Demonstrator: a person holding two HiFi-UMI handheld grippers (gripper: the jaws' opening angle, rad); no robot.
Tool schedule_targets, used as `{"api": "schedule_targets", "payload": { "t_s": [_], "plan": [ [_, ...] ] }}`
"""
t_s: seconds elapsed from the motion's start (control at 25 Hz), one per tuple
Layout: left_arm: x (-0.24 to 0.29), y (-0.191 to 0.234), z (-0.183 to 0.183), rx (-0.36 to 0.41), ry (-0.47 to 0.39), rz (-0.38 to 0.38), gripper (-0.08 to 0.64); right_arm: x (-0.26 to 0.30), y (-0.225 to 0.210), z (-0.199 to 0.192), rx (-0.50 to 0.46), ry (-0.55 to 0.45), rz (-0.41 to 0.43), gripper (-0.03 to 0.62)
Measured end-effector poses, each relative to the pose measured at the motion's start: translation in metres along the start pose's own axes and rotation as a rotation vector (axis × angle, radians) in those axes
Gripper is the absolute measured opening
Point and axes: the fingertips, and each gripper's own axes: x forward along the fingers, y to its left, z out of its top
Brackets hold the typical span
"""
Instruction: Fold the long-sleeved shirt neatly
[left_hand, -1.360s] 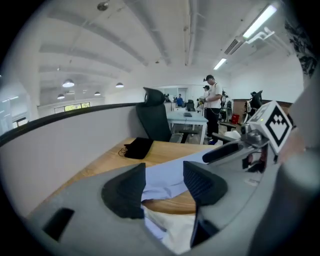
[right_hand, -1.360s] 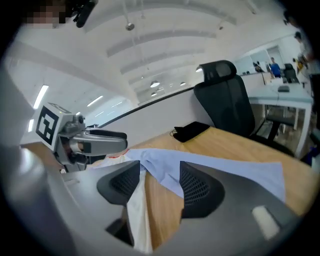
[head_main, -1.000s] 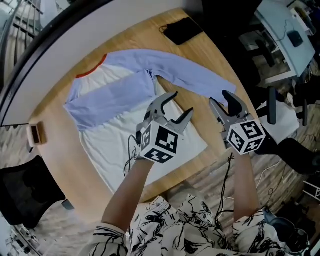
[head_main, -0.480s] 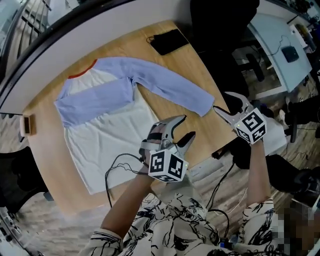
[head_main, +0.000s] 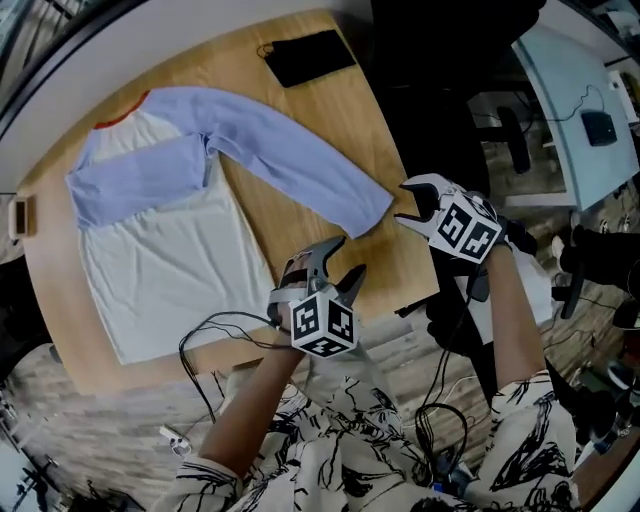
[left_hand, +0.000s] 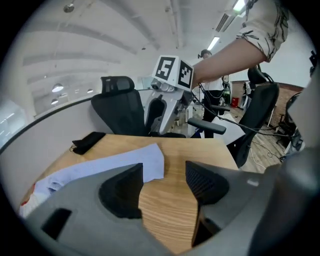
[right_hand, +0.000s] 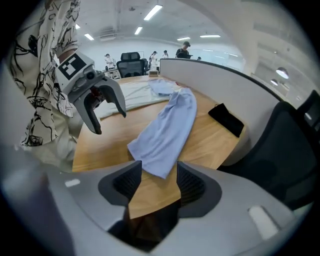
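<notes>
Both grippers have shifted away from the shirt's body toward the outstretched sleeve's end. Left gripper (head_main: 345, 258) hovers over bare table (head_main: 300, 225), jaws partly apart with only wood showing between them. Right gripper (head_main: 402, 202) sits at the table's edge just beside the sleeve cuff (head_main: 368, 208); its jaws have just been closing but stand apart, with the cuff ahead of the gap, unpinched. Long-sleeved shirt (head_main: 160, 250) lies flat on the table, one blue sleeve across the chest.
</notes>
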Motion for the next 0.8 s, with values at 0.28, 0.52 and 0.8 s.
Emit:
{"api": "schedule_targets", "payload": {
  "t_s": [0.28,0.52,0.8],
  "plan": [
    [0.045,-0.003,-0.018,-0.114,0.088,0.070,0.238,0.037,-0.006,-0.028,-0.021,0.025,0.099,0.198],
    [0.065,0.001,-0.032,-0.159,0.124,0.115,0.225,0.052,-0.007,-0.036,-0.022,0.019,0.139,0.161],
    [0.073,0.004,-0.036,-0.239,0.125,0.116,0.179,0.060,-0.007,-0.037,0.005,-0.015,0.170,0.103]
  ]
}}
